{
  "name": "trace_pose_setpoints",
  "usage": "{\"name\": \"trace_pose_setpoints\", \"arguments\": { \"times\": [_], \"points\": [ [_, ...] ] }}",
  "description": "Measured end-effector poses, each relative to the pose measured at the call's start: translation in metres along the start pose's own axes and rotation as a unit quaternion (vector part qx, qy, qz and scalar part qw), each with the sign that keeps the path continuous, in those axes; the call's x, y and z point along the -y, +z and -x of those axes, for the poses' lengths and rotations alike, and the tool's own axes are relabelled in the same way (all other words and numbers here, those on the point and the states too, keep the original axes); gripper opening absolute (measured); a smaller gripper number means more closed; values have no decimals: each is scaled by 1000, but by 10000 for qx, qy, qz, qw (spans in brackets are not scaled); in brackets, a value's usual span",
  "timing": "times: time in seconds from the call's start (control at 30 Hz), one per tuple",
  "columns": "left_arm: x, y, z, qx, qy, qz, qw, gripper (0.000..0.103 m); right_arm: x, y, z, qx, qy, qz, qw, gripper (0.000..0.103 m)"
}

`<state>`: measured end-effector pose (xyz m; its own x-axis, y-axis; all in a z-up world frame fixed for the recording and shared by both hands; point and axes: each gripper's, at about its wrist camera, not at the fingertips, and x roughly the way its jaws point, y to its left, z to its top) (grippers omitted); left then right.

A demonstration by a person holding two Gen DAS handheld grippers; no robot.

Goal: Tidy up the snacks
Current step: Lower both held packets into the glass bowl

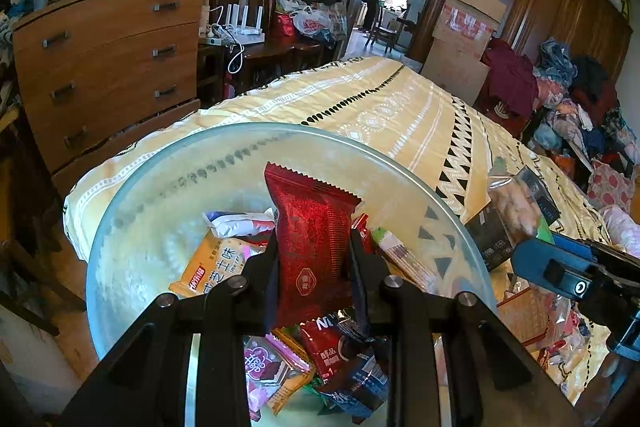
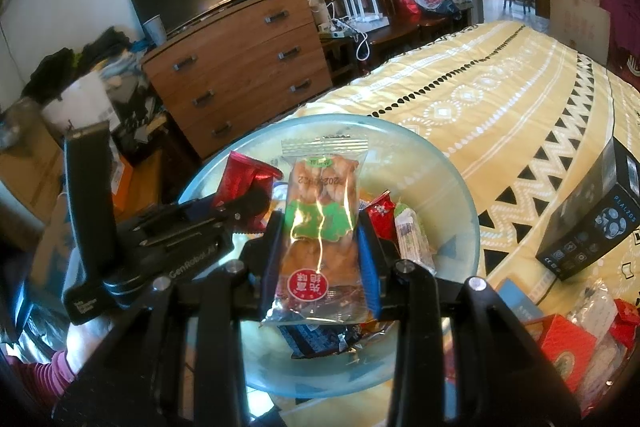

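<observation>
Left wrist: one red packet over one glass bowl.

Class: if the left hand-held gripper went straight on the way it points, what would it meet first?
Probably the loose snack packets heaped in the glass bowl, just beyond the held red packet; depth is unclear.

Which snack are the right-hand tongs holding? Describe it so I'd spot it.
Find the glass bowl on the yellow patterned bedspread. Above it, the right tongs grip a clear packet of orange-brown snacks, with a green patch and red round label, unlike the opaque red wrappers nearby.
</observation>
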<state>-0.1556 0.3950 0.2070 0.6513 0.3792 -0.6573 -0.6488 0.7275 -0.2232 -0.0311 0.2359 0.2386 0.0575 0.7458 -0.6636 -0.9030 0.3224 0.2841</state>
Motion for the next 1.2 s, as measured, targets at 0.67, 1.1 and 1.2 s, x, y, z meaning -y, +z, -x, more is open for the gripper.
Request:
{"name": "trace_pose_setpoints", "arguments": {
  "times": [0.67, 1.1, 1.2],
  "points": [
    [7, -11, -1, -73, -1, 55, 10000, 30, -5, -4, -8, -105, 57, 59, 9999, 35],
    [7, -13, -2, -102, -6, 94, 9999, 30, -6, -1, -10, -137, 77, 59, 9999, 35],
    [6, -13, -2, -100, -7, 86, 9999, 30, -7, -1, -10, -147, 79, 56, 9998, 35]
  ]
}}
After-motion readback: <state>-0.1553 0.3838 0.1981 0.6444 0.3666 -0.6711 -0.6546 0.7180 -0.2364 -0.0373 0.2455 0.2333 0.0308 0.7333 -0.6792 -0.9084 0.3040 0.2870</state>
